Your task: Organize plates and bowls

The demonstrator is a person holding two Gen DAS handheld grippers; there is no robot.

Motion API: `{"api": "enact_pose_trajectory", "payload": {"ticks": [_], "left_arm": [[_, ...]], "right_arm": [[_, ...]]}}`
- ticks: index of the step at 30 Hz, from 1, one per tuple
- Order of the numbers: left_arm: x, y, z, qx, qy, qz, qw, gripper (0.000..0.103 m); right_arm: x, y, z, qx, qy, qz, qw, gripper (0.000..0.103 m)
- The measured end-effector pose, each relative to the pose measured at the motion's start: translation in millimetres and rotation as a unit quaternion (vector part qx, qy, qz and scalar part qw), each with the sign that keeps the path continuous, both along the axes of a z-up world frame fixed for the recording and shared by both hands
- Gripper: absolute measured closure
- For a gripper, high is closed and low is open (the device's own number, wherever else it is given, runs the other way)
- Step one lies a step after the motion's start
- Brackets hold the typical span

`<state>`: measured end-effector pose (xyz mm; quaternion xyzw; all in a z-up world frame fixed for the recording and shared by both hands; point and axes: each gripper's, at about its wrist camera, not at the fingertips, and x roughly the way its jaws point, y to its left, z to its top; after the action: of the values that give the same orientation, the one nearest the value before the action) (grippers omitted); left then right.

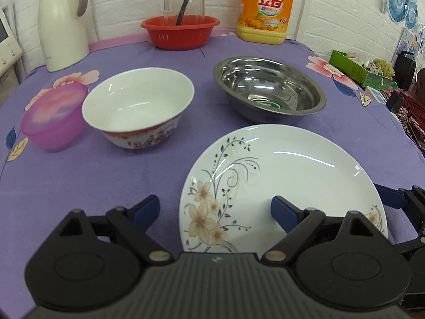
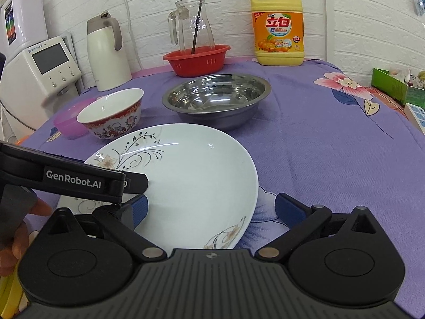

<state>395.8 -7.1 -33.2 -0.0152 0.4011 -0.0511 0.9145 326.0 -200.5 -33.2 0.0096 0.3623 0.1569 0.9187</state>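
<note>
- The left gripper (image 1: 215, 211) had a matte black body, with a ribbed dark-grey plate at the centre marked by a small round emblem.
- Two rounded black housings flanked that plate, each with a shallow oval recess.
- Brass-coloured rivets pinned the angular black linkage arms, and smaller silver pins sat higher up.
- Its fingers (image 1: 283, 210) carried blue pads.
- The right gripper (image 2: 209, 210) shared the same build and blue-padded fingers (image 2: 289, 208).
- In the right wrist view, the left unit's side bore white "GenRobot.AI" lettering.
</note>
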Motion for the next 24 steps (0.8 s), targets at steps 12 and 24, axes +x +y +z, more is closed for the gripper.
{"api": "enact_pose_trajectory", "payload": {"ticks": [12,24], "left_arm": [[0.1,-4.4,-1.0,0.001,0.001,-0.006,1.0,0.011],[-5.6,-11.1,-0.8,0.007,-0.001,-0.005,1.0,0.014]], "right_arm": [[0.5,2.3,-1.1,-0.002,0.0,0.006,1.0,0.0],[-1.1,12.5,-1.3,-0.017,0.001,0.038,0.999,0.0]]}}
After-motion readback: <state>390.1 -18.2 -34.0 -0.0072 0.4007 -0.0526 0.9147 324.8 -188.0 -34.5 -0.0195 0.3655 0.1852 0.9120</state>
